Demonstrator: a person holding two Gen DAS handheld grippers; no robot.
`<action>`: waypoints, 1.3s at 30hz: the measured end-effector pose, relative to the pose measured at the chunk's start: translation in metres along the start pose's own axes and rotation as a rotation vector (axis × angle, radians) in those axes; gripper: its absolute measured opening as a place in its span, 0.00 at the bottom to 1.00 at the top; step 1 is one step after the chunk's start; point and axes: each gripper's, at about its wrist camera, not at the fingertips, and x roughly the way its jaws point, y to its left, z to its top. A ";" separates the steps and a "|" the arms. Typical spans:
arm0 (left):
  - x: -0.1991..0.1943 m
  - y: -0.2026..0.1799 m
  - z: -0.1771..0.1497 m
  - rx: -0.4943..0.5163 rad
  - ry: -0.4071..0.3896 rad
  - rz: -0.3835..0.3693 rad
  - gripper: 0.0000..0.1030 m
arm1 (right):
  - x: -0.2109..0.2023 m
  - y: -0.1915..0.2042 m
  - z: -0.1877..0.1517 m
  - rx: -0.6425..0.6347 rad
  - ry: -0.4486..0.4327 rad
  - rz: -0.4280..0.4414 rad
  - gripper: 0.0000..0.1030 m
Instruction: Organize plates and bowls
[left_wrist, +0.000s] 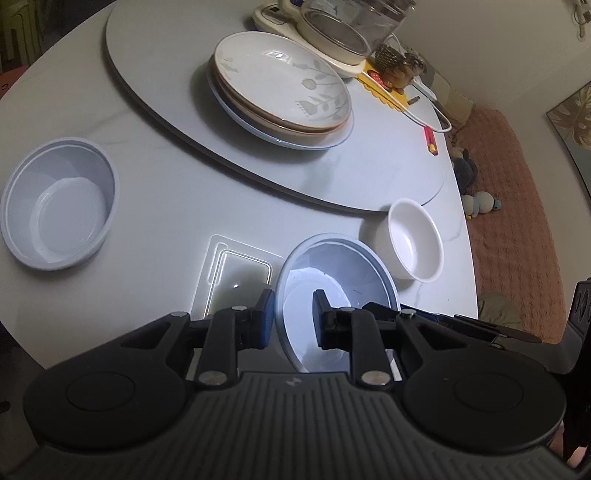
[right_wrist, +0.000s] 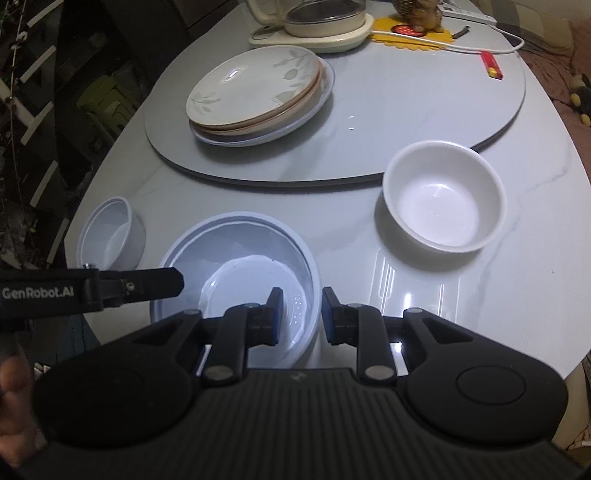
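In the left wrist view, the left gripper (left_wrist: 293, 314) is at 6 o'clock, low over the table (left_wrist: 166, 192). Its two fingers stand on either side of the near-left rim of the blue bowl (left_wrist: 336, 273), one outside the wall and one inside, with a narrow gap remaining; whether the pads already press the wall cannot be told. The bowl looks like glazed ceramic: stiff, rather heavy, slippery and breakable, so the rim wall is the good place to grip. A second blue bowl (left_wrist: 59, 205) sits at 9 o'clock, the white bowl (left_wrist: 415, 240) at 3 o'clock just beside the first bowl, and the stack of plates (left_wrist: 280, 88) lies at 12 o'clock on the turntable (left_wrist: 155, 55).

In the right wrist view, the right gripper (right_wrist: 299, 314) is at 6 o'clock, pointing forward and slightly down. Its fingers straddle the right rim of the blue bowl (right_wrist: 236, 258) in the same way, partly open, contact unclear. The left gripper's finger (right_wrist: 147, 284) enters from 9 o'clock onto the opposite rim. The white bowl (right_wrist: 443, 195) stands at 2 o'clock, well apart from the plates (right_wrist: 258, 92) at 11 o'clock.
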 end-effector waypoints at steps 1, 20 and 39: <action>0.001 0.003 0.001 -0.007 -0.003 0.008 0.24 | 0.003 0.002 0.002 -0.005 0.004 0.006 0.24; 0.029 0.014 0.005 -0.021 0.010 0.085 0.25 | 0.046 0.010 0.009 -0.082 0.065 0.015 0.26; -0.012 0.007 0.008 0.015 -0.026 0.110 0.53 | 0.013 0.019 0.017 -0.041 -0.017 0.003 0.39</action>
